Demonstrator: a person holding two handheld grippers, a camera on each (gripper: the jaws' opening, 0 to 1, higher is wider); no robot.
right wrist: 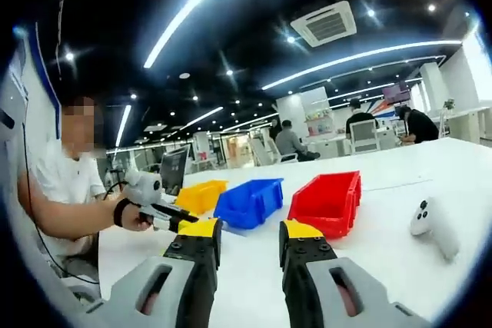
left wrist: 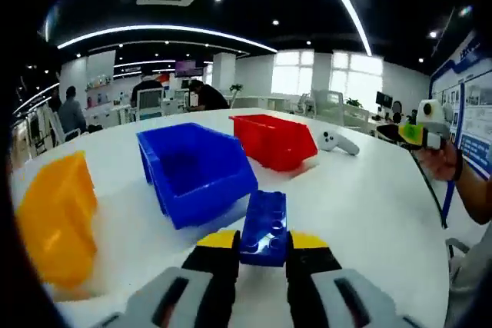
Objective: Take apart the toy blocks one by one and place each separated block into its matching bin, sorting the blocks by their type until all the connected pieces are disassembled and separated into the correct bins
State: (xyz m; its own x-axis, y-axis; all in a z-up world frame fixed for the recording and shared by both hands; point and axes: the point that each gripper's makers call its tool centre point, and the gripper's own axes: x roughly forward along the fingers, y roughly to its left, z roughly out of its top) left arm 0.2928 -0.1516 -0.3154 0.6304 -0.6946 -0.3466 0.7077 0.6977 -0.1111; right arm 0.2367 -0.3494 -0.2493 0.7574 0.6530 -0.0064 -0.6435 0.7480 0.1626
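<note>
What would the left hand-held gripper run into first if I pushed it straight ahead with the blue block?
Probably the blue bin: it sits directly beyond the blue block clamped in the left hand-held gripper. A strip of white table separates them, though depth is hard to judge in this view.
</note>
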